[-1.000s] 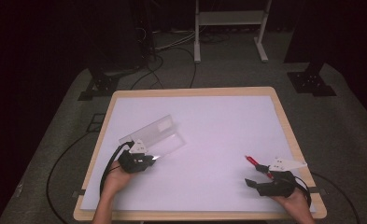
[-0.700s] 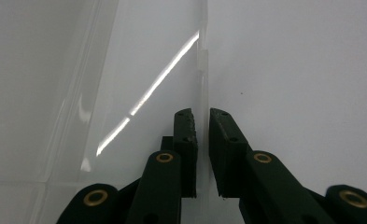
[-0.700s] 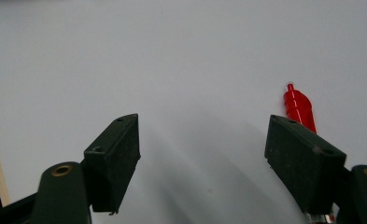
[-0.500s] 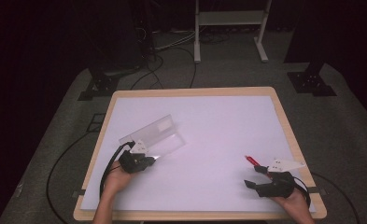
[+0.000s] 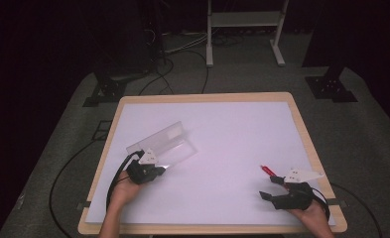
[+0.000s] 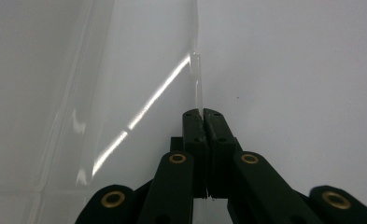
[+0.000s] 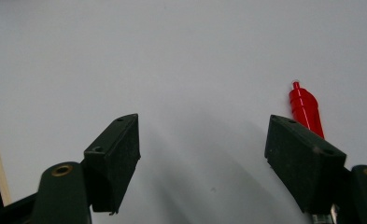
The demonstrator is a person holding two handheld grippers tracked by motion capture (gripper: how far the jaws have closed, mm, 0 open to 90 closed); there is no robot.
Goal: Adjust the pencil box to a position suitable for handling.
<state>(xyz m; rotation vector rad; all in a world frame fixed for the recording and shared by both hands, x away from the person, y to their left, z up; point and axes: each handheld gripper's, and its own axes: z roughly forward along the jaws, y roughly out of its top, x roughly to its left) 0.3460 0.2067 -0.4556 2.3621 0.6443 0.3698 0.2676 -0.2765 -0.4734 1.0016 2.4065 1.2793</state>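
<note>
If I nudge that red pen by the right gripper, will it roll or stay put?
The red pen looks round and tapered, lying flat on the smooth white table, so it will probably roll or skid. It looks slim, likely light. The right gripper is open beside it.

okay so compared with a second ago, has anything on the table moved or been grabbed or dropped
Nothing visibly changed. The left gripper stays shut on the edge of the clear plastic case at the table's left, and the right gripper stays open near the front right corner, with the red pen lying just ahead of it, not held. Both hands have kept their places.
</note>
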